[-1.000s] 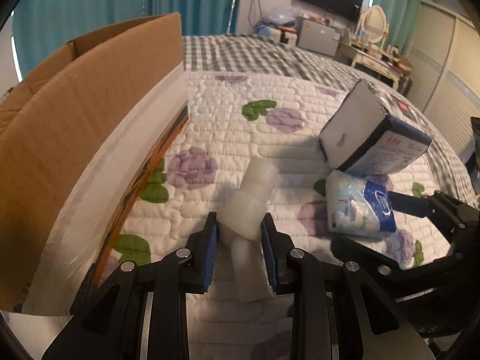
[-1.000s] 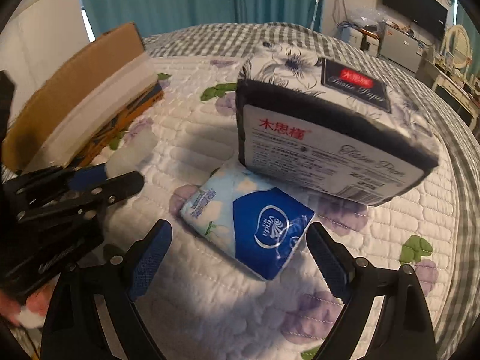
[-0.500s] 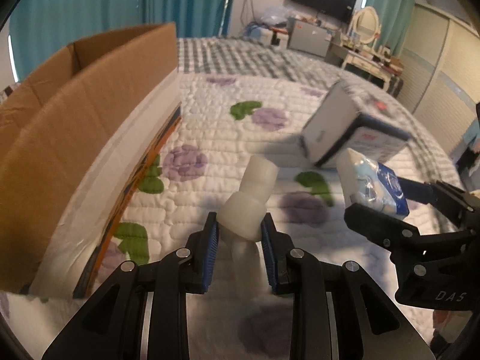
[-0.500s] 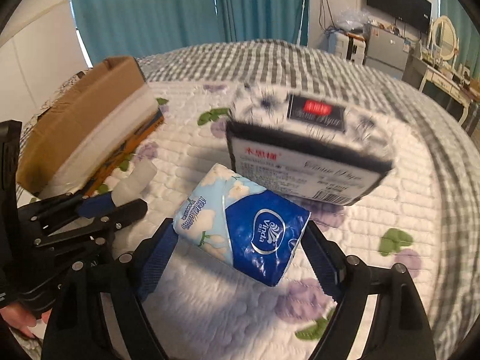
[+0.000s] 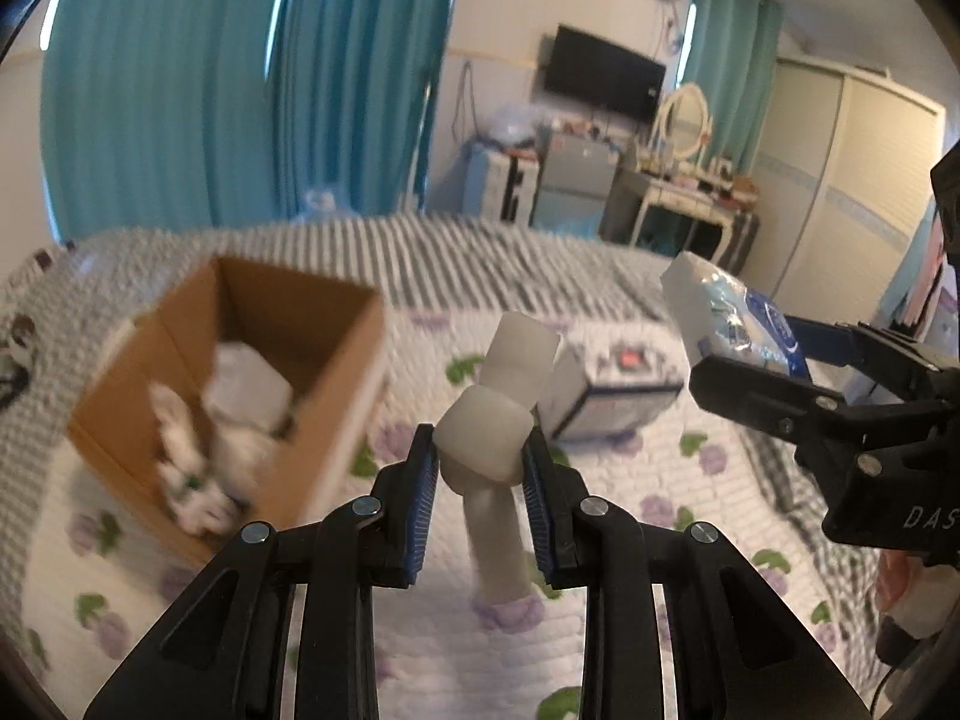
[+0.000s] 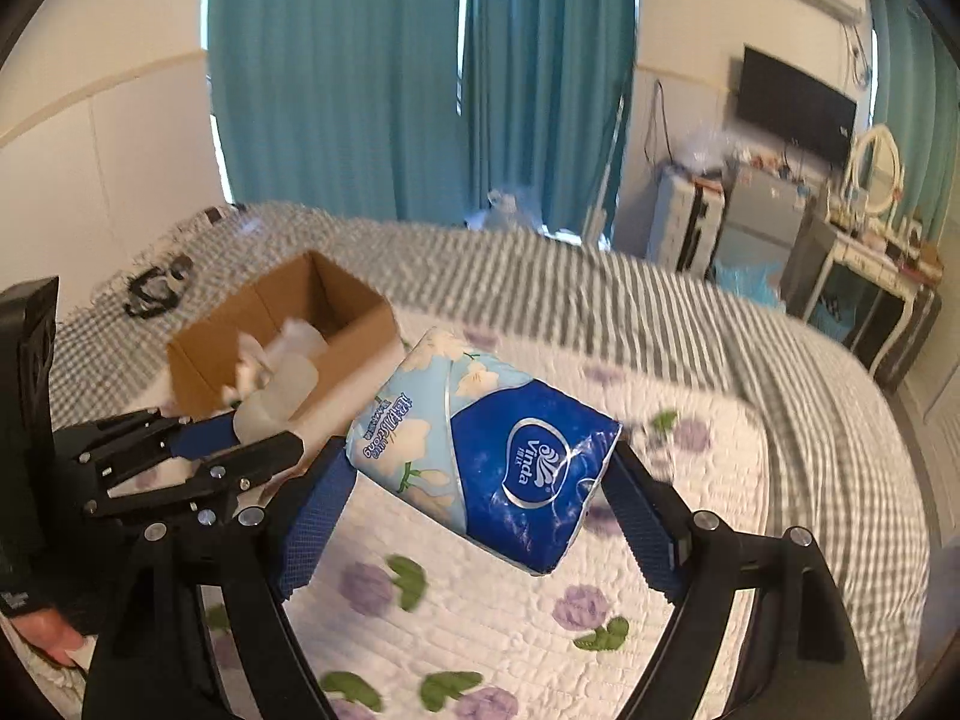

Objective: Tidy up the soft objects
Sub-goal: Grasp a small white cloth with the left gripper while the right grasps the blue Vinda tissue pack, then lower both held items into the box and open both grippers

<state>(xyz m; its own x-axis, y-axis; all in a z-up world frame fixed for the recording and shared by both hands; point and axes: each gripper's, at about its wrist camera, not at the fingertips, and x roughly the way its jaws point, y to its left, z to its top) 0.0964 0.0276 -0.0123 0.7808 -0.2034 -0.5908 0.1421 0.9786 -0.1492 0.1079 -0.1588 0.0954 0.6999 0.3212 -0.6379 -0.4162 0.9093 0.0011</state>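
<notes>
My left gripper (image 5: 480,474) is shut on a white soft lumpy object (image 5: 489,432) and holds it in the air above the bed. My right gripper (image 6: 480,480) is shut on a blue and white tissue pack (image 6: 486,456) and holds it raised too; the pack also shows in the left wrist view (image 5: 729,315). An open cardboard box (image 5: 240,384) with several white soft items inside sits on the bed at the left; it also shows in the right wrist view (image 6: 282,330). A dark boxed tissue pack (image 5: 612,396) lies on the quilt behind the white object.
The bed has a white quilt with purple flowers (image 6: 510,612) and a grey checked blanket (image 6: 600,288) beyond. Teal curtains, a TV, a fridge and a dressing table (image 5: 678,192) stand at the far wall. A dark cable bundle (image 6: 156,285) lies left of the box.
Both grippers have risen well above the bed with their objects held. The box's open inside has come into view. The dark boxed tissue pack stays on the quilt below.
</notes>
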